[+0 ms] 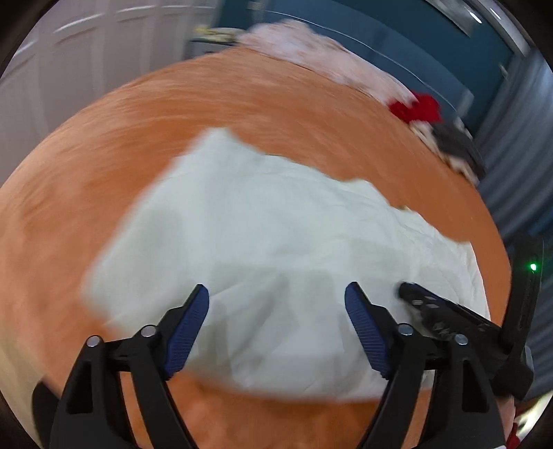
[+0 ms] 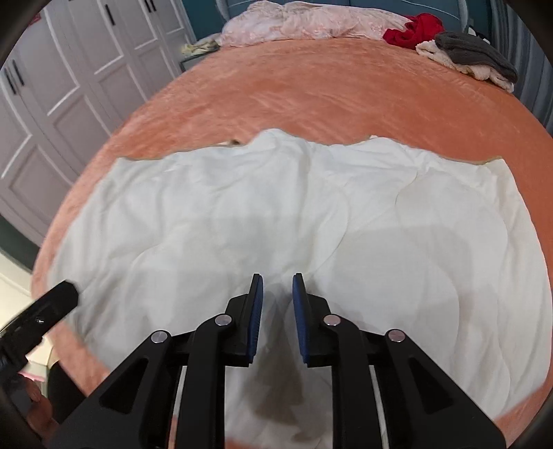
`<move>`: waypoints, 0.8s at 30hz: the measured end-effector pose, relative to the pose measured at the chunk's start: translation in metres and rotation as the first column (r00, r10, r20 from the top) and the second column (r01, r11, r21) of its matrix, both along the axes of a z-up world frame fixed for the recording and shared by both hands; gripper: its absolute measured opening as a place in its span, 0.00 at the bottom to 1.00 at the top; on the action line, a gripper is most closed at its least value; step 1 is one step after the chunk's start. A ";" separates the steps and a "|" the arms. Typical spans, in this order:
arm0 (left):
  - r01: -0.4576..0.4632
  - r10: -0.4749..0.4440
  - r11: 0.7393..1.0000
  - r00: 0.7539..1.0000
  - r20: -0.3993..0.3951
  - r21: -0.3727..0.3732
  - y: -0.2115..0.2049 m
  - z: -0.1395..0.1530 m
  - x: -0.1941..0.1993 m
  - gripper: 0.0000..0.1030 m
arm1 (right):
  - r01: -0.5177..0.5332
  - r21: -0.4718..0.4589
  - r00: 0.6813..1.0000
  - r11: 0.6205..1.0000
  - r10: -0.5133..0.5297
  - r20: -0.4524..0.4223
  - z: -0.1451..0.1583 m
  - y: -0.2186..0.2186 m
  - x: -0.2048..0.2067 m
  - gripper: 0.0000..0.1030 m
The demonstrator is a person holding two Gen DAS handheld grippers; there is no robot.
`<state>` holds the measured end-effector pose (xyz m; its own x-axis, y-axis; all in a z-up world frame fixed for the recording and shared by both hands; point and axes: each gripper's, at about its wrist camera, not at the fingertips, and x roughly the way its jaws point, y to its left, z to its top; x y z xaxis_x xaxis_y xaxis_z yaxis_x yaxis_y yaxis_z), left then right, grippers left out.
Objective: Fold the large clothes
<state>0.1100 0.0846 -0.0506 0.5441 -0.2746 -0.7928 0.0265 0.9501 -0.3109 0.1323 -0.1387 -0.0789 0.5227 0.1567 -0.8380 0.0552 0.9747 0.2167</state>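
A large white garment (image 2: 276,221) lies spread flat on the orange bed (image 2: 311,89); it also shows in the blurred left wrist view (image 1: 262,248). My left gripper (image 1: 276,300) is wide open and empty, just above the garment's near edge. My right gripper (image 2: 277,286) hovers over the garment's near middle with its jaws a narrow gap apart and nothing between them. The right gripper's finger (image 1: 446,311) shows at the right of the left wrist view. The left gripper (image 2: 45,311) shows at the left edge of the right wrist view.
A pink quilt (image 2: 311,20) lies at the bed's far end. A red cloth (image 2: 414,29), a grey cloth (image 2: 473,51) and a cream one (image 2: 449,58) are piled at the far right corner. White wardrobe doors (image 2: 69,69) stand on the left.
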 end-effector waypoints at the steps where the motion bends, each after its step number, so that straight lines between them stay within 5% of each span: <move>1: -0.037 0.036 0.999 0.999 -0.033 -0.017 0.020 -0.003 -0.009 0.76 | -0.012 0.008 1.000 1.000 0.012 0.003 0.003 0.005 -0.007 0.17; 6: -0.222 0.194 0.964 0.964 -0.179 -0.149 0.086 -0.036 -0.022 0.76 | -0.043 -0.015 0.999 0.999 0.042 -0.023 0.000 0.023 -0.025 0.17; 13: -0.326 0.245 0.881 0.935 -0.257 -0.343 0.100 -0.073 0.016 0.76 | -0.009 -0.009 0.998 1.000 0.008 -0.064 -0.007 0.017 -0.024 0.16; 16: -0.295 0.226 0.900 0.945 -0.234 -0.322 0.086 -0.069 0.031 0.74 | 0.005 -0.038 0.999 0.999 -0.007 -0.047 0.004 0.016 -0.028 0.16; 20: -0.233 0.178 0.915 0.966 -0.188 -0.329 0.077 -0.046 0.030 0.23 | 0.003 -0.057 0.995 0.998 -0.009 -0.094 -0.002 0.014 -0.029 0.16; 24: -0.110 0.090 0.922 0.993 -0.072 -0.371 0.078 0.004 0.007 0.15 | -0.061 -0.015 0.989 0.998 0.059 -0.138 -0.011 0.030 -0.037 0.06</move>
